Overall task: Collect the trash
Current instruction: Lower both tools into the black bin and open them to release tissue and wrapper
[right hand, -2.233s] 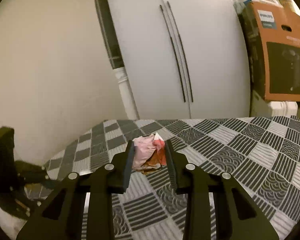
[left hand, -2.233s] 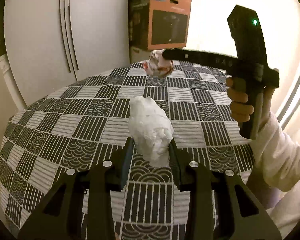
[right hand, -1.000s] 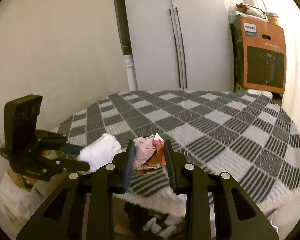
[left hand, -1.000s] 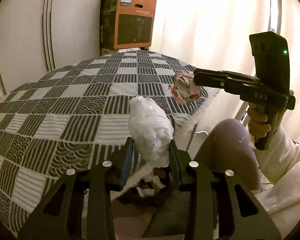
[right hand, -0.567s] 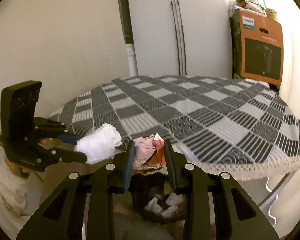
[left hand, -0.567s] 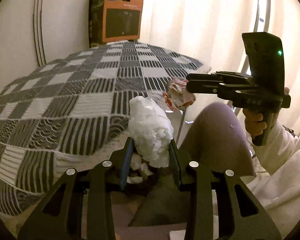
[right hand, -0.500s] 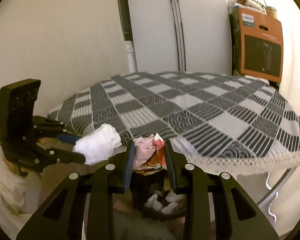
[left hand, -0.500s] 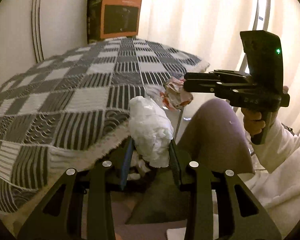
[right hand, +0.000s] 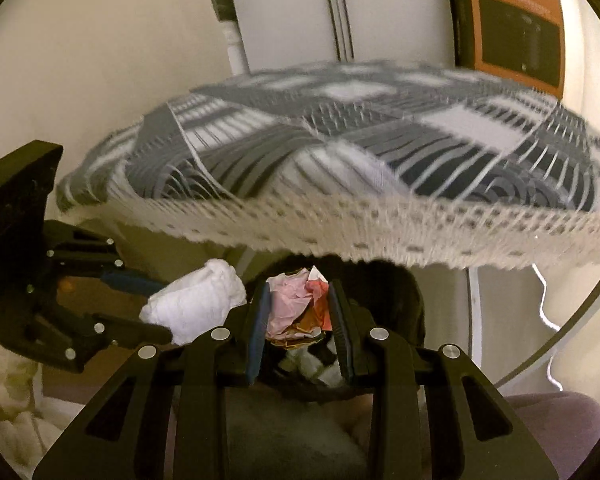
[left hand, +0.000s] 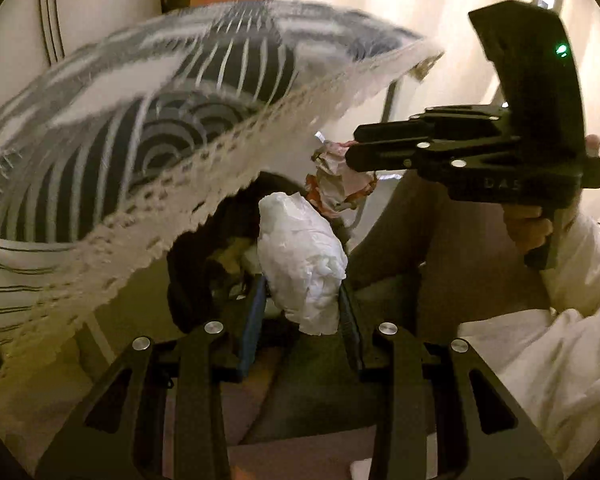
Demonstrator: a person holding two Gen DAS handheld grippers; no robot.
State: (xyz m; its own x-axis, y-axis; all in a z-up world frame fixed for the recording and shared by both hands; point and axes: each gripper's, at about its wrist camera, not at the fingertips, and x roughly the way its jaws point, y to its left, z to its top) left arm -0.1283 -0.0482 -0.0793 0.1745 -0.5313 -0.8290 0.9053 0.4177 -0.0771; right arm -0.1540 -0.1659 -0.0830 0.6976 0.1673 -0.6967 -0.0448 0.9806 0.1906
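Note:
My left gripper [left hand: 302, 304] is shut on a crumpled white tissue [left hand: 302, 260], also seen in the right wrist view [right hand: 196, 306]. My right gripper [right hand: 300, 312] is shut on a crumpled pink and red wrapper [right hand: 296, 304], also seen in the left wrist view [left hand: 338, 184]. Both wads hang below the table edge, over a dark trash bin [left hand: 188, 276] that holds white crumpled paper [right hand: 312, 364]. The two wads are close together above the bin.
The round table with a black and white patterned cloth [left hand: 148, 120] and lace fringe [right hand: 340, 228] overhangs the bin. A person's leg [left hand: 440, 248] is right of the bin. An orange box [right hand: 516, 20] stands behind the table by white cupboard doors.
Both grippers have moved off the tabletop and down below its edge, carrying their wads over the bin. The two wads have come closer together.

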